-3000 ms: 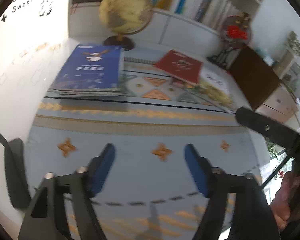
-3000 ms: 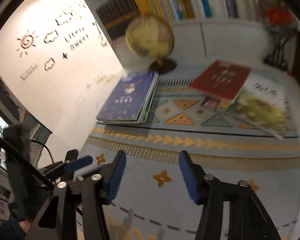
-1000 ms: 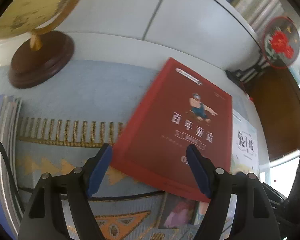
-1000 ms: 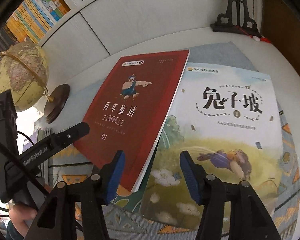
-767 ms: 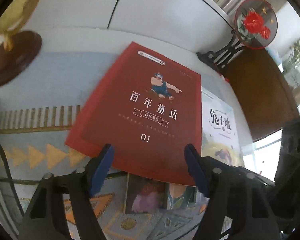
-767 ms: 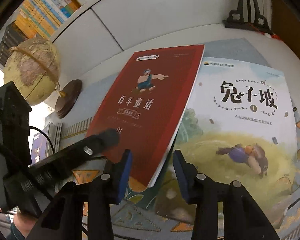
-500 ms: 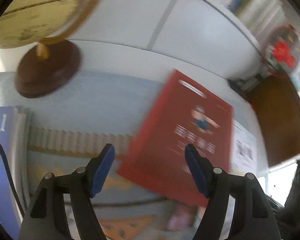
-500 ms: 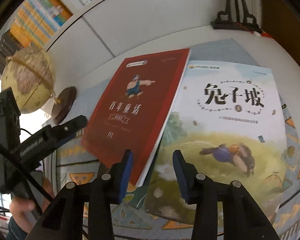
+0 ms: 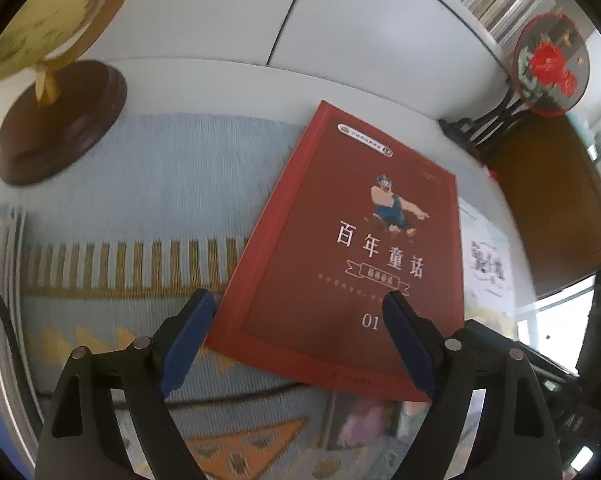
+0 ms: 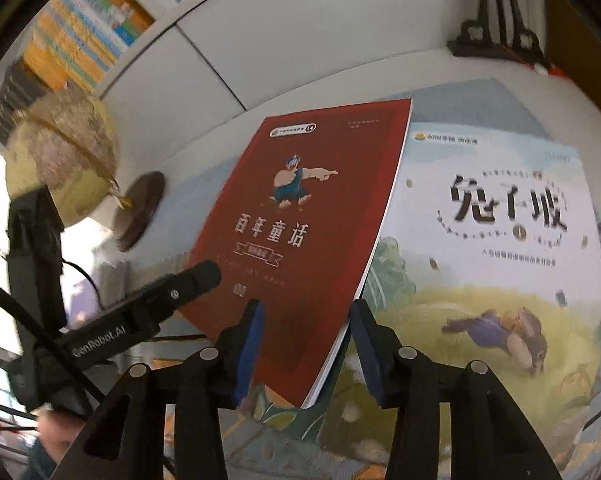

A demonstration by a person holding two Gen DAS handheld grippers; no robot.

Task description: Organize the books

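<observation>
A red book (image 9: pixel 352 248) lies flat on a blue rug (image 9: pixel 140 184) with gold stripes and orange triangles. The book has a little man in blue on its cover and the number 01 near the bottom. It leans partly on top of a white book (image 10: pixel 492 248) that has big black letters and a picture of a grassy field. The white book lies just to the right of the red one, and the red book's right edge covers its left side. The left gripper (image 9: pixel 300 344) has its blue fingers (image 9: pixel 188 336) spread wide, with nothing between them. Its tips hang over the near edge of the red book, one by the left corner and one over the cover near the 01. The right gripper (image 10: pixel 306 354) has its blue fingers closer together, but there is a gap between them. The near right corner of the red book sits in that gap, and I cannot tell if the pads touch it. A globe (image 10: pixel 60 160) on a round brown base (image 9: pixel 56 124) stands on the floor to the left, past the rug. A white cabinet (image 9: pixel 260 12) is behind the books, with many books (image 10: pixel 88 28) on shelves above it. A round red flower fan (image 9: pixel 550 64) on a black stand (image 10: pixel 496 40) stands at the right.
</observation>
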